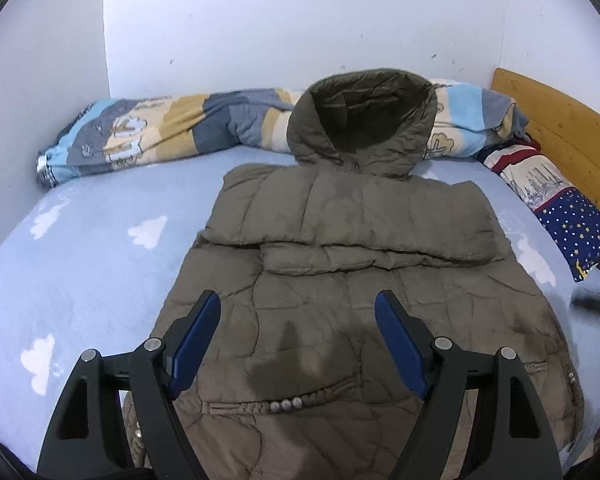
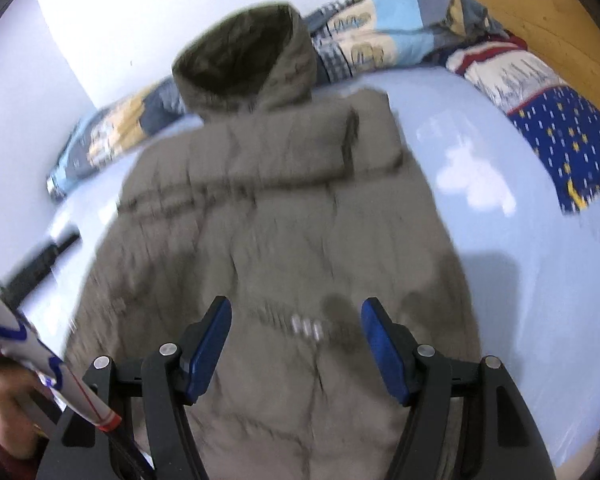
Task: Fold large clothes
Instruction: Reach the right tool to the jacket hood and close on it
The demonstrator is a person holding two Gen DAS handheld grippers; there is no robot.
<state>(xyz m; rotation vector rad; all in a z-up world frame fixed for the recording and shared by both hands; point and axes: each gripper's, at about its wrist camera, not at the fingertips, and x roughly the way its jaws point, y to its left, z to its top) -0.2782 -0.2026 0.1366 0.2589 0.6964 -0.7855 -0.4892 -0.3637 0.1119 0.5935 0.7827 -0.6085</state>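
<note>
A large olive-brown padded hooded coat lies flat on a light blue bed sheet, hood toward the wall. Both sleeves are folded across its chest. My left gripper hovers over the coat's lower part, jaws wide apart with nothing between the blue pads. In the right wrist view, which is blurred, the same coat fills the middle. My right gripper hangs above its lower half, open and empty.
A rolled striped quilt lies along the wall behind the hood. A starry blue pillow rests by the wooden headboard at right. A person's sleeve and hand show at the right wrist view's lower left.
</note>
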